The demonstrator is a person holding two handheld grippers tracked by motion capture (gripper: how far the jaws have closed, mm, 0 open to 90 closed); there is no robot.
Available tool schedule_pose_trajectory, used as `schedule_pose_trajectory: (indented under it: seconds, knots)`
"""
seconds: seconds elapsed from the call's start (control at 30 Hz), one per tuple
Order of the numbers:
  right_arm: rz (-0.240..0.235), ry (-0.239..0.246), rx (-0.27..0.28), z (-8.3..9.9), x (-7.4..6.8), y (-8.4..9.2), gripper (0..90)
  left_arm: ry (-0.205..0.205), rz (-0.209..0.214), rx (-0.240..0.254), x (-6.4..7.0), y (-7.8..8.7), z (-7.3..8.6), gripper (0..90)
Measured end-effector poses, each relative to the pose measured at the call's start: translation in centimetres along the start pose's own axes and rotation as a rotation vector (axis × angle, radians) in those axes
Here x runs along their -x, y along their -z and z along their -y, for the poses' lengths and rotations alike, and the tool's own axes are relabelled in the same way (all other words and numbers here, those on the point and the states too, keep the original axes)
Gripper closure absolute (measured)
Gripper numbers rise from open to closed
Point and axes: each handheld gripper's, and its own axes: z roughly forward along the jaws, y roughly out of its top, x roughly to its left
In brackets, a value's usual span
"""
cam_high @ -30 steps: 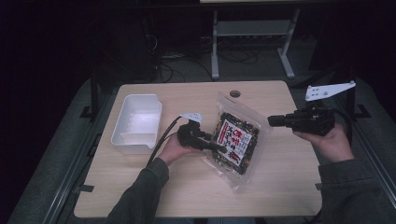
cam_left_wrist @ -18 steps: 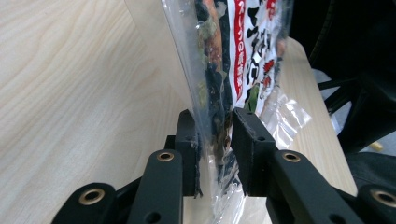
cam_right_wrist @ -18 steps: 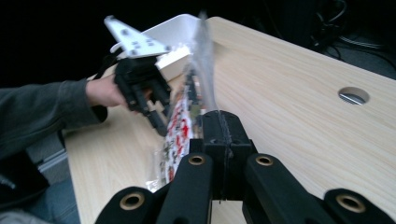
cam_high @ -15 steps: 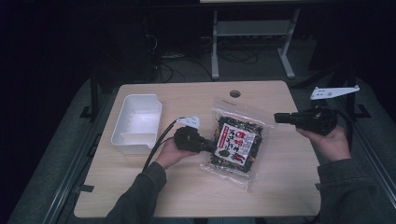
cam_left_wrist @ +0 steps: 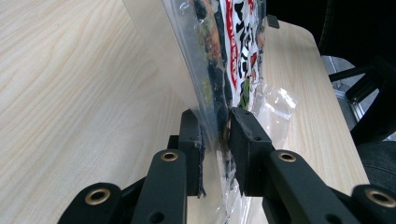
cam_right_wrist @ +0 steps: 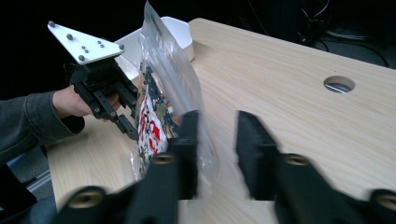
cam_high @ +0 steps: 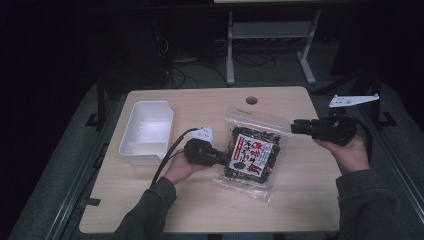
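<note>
A clear bag of dark snack with a red and white label (cam_high: 252,155) is over the middle of the table. My left gripper (cam_high: 223,159) is shut on its left edge. In the left gripper view the pads (cam_left_wrist: 194,135) pinch the plastic of the bag (cam_left_wrist: 233,51). My right gripper (cam_high: 295,126) hovers by the bag's top right corner. Its jaws have just been opening and nothing is between them. In the right gripper view the right gripper (cam_right_wrist: 217,123) has bare table in its gap. There the bag (cam_right_wrist: 161,93) rises to the left, held by the left gripper (cam_right_wrist: 132,132).
A white plastic tray (cam_high: 150,105) stands at the table's left, seen too as a tray (cam_right_wrist: 180,28) behind the bag. A round cable hole (cam_high: 251,100) lies at the far edge. Light wood table (cam_high: 200,205) stretches toward me; dark floor and a metal stand lie beyond.
The left gripper has closed on the bag's left edge and shifted right. The right gripper has sunk a little and its jaws have parted, off the bag's corner.
</note>
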Motion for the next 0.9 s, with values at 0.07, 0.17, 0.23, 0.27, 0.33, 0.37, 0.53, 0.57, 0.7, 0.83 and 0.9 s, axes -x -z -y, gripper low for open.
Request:
schedule_pose_trajectory:
  seconds: [0.07,0.17,0.23,0.27,0.33,0.37,0.53,0.57,0.7,0.83,0.9]
  knots:
    - [-0.026,-0.011,-0.004,0.4,0.0,-0.4,54.2,0.002,-0.001,0.001,0.0,0.0,0.0,74.9]
    - [-0.044,-0.019,-0.025,1.1,-0.2,-1.4,43.6,-0.001,-0.003,0.002,0.0,0.0,0.1,74.9]
    - [-0.053,-0.014,-0.042,1.5,-0.4,-2.1,39.5,0.001,-0.006,0.001,0.0,0.1,0.2,74.9]
    - [-0.056,-0.011,-0.047,1.7,-0.6,-2.4,37.3,0.0,-0.008,-0.001,0.0,0.1,0.3,74.9]
    - [-0.079,-0.012,-0.063,2.1,-0.7,-3.2,34.1,-0.002,-0.01,-0.003,0.1,0.2,0.3,74.8]
    - [-0.074,-0.008,-0.073,2.3,-0.9,-3.6,32.9,-0.003,-0.011,-0.003,0.1,0.2,0.4,74.9]
    - [-0.082,-0.008,-0.093,3.1,-1.0,-5.5,31.9,-0.007,-0.014,-0.006,0.2,0.4,0.6,74.9]
    - [-0.088,-0.012,-0.091,3.2,-1.0,-5.8,31.9,-0.007,-0.014,-0.009,0.2,0.5,0.6,75.0]
    - [-0.115,-0.005,-0.086,3.5,-1.1,-7.1,37.4,-0.004,-0.009,-0.002,0.2,0.6,0.9,75.1]
    - [-0.161,-0.002,-0.072,3.6,-1.3,-8.3,49.3,-0.002,-0.014,0.0,0.4,0.7,1.1,74.9]
    - [-0.177,0.013,-0.063,3.5,-1.5,-8.6,56.8,0.002,-0.014,0.003,0.4,0.7,1.4,74.7]
